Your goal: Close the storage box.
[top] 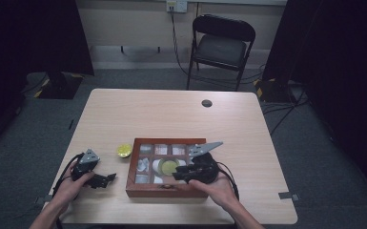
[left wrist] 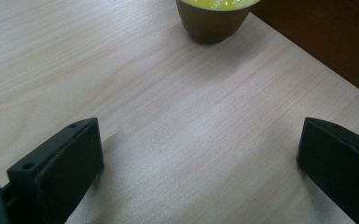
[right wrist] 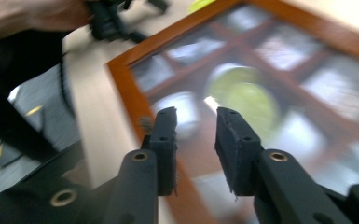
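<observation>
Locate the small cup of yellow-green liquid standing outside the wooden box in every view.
High view: the cup stands on the table, just left of the wooden box.
Left gripper view: the cup is at the top edge, cut off.
Right gripper view: too blurred to place it.
Shared landmark: the wooden box.

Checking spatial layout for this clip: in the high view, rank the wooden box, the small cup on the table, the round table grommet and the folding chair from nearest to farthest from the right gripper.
From the right gripper:
1. Wooden box, directly beneath it.
2. Small cup, just beyond the box's left side.
3. Grommet, toward the table's far edge.
4. Folding chair, on the floor past the table.
</observation>
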`<state>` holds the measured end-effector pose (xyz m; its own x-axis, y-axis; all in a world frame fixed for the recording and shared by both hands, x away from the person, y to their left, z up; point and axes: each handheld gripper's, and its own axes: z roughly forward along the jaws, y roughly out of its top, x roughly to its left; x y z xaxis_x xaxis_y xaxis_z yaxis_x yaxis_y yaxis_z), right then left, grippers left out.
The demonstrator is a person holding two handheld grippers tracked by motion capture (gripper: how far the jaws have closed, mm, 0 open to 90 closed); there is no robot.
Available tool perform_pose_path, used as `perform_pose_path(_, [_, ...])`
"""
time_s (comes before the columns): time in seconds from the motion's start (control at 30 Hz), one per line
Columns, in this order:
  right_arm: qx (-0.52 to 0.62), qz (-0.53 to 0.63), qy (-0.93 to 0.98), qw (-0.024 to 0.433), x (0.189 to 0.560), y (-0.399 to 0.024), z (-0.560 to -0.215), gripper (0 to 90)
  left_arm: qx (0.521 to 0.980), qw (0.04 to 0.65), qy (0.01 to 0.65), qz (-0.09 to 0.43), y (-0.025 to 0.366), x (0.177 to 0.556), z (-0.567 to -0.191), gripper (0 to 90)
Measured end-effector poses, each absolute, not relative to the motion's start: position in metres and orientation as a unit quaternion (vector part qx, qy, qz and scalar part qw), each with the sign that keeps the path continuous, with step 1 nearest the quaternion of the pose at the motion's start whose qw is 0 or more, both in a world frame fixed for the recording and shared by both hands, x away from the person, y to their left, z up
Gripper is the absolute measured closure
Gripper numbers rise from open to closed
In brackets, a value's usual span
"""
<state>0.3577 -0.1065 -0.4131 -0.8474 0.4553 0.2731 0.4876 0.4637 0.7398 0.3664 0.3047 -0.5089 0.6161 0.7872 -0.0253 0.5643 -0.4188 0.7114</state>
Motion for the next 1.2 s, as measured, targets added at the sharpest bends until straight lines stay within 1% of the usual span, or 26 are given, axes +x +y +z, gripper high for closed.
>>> perform_pose_path(0.07, [-0.296, -0.444, -0.846, 0.002, 0.358, -0.121, -0.412, 63.8, 0.827, 0.352, 0.409, 0.158, 0.305, 0.366, -0.509, 0.0])
perform_pose_path(0.1, [-0.296, -0.444, -0.846, 0.002, 0.358, -0.121, -0.412, 63.8, 0.827, 0.352, 0.409, 0.158, 0.305, 0.366, -0.509, 0.0])
perform_pose_path(0.13, [-0.314, -0.45, -0.836, -0.016, 0.358, -0.136, -0.412, 59.6, 0.827, 0.352, 0.409, 0.158, 0.305, 0.366, -0.509, 0.0])
perform_pose_path(0.17, [-0.326, -0.452, -0.83, -0.024, 0.359, -0.144, -0.412, 57.8, 0.827, 0.352, 0.409, 0.158, 0.305, 0.366, -0.509, 0.0])
perform_pose_path(0.23, [-0.339, -0.453, -0.824, -0.031, 0.359, -0.152, -0.412, 57.7, 0.827, 0.352, 0.409, 0.158, 0.305, 0.366, -0.509, 0.0])
perform_pose_path(0.27, [-0.368, -0.458, -0.807, -0.052, 0.361, -0.169, -0.412, 53.5, 0.827, 0.352, 0.408, 0.158, 0.305, 0.366, -0.509, 0.0])
perform_pose_path(0.43, [-0.415, -0.445, -0.789, -0.088, 0.364, -0.199, -0.415, 45.3, 0.827, 0.352, 0.409, 0.158, 0.305, 0.366, -0.509, 0.0])
perform_pose_path(0.6, [-0.46, -0.421, -0.774, -0.109, 0.366, -0.234, -0.43, 38.7, 0.827, 0.352, 0.409, 0.158, 0.305, 0.366, -0.509, 0.0])
perform_pose_path(0.7, [-0.473, -0.409, -0.771, -0.118, 0.367, -0.246, -0.439, 37.2, 0.827, 0.351, 0.409, 0.159, 0.305, 0.366, -0.509, 0.0])
perform_pose_path(0.73, [-0.488, -0.395, -0.767, -0.131, 0.369, -0.257, -0.45, 35.4, 0.827, 0.351, 0.409, 0.159, 0.305, 0.366, -0.509, 0.0])
perform_pose_path(0.77, [-0.495, -0.386, -0.767, -0.133, 0.371, -0.262, -0.456, 34.4, 0.827, 0.351, 0.409, 0.159, 0.305, 0.366, -0.509, 0.0])
perform_pose_path(0.83, [-0.502, -0.374, -0.768, -0.137, 0.373, -0.266, -0.463, 33.6, 0.827, 0.351, 0.409, 0.159, 0.305, 0.366, -0.509, 0.0])
perform_pose_path(0.9, [-0.531, -0.34, -0.765, -0.132, 0.378, -0.272, -0.476, 30.1, 0.827, 0.352, 0.409, 0.159, 0.305, 0.366, -0.509, 0.0])
perform_pose_path(0.97, [-0.54, -0.322, -0.764, -0.144, 0.38, -0.271, -0.483, 26.5, 0.827, 0.352, 0.409, 0.159, 0.305, 0.366, -0.509, 0.0])
perform_pose_path(1.03, [-0.541, -0.301, -0.766, -0.174, 0.38, -0.267, -0.487, 24.6, 0.827, 0.352, 0.409, 0.159, 0.305, 0.366, -0.509, 0.0])
perform_pose_path(1.13, [-0.542, -0.301, -0.755, -0.215, 0.378, -0.263, -0.493, 21.9, 0.827, 0.351, 0.409, 0.159, 0.305, 0.366, -0.509, 0.0])
perform_pose_path(1.17, [-0.535, -0.305, -0.754, -0.229, 0.376, -0.261, -0.497, 18.6, 0.827, 0.351, 0.409, 0.159, 0.305, 0.366, -0.509, 0.0])
perform_pose_path(1.2, [-0.531, -0.319, -0.748, -0.238, 0.375, -0.262, -0.5, 17.3, 0.826, 0.351, 0.41, 0.16, 0.304, 0.366, -0.509, 0.0])
